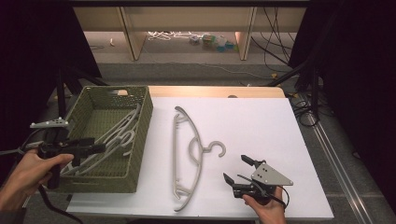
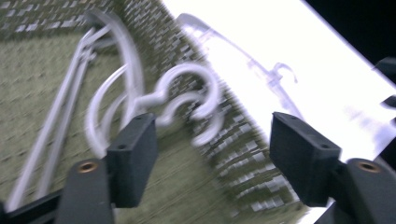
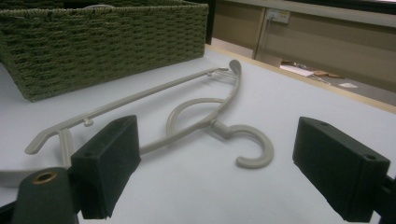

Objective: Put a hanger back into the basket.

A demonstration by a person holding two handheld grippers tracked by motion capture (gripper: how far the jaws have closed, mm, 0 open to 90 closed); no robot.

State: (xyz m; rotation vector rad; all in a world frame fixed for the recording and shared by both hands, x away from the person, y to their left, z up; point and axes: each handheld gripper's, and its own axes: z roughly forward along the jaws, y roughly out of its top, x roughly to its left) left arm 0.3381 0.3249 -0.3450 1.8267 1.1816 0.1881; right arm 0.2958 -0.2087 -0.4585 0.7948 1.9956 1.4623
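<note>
A pale grey plastic hanger [image 1: 189, 154] lies flat on the white table [image 1: 261, 126], hook toward the right. Several more grey hangers [image 1: 116, 135] rest inside the green woven basket [image 1: 142, 135] at the left. My left gripper [image 1: 95, 148] hovers over the basket's near left part, level and pointing right; in the left gripper view its jaws stand wide, gripper [image 2: 212, 140] open, with the hangers' hooks [image 2: 182, 93] beyond them and nothing between. My right gripper [image 1: 236, 168] is open near the front edge, right of the lone hanger [image 3: 205, 121], whose hook lies just ahead of it.
The basket [image 3: 107, 42] stands at the table's left edge, its wall rising beside the lone hanger. Bare white surface stretches across the right and back of the table. Beyond the far edge are a floor with cables and wooden shelf legs.
</note>
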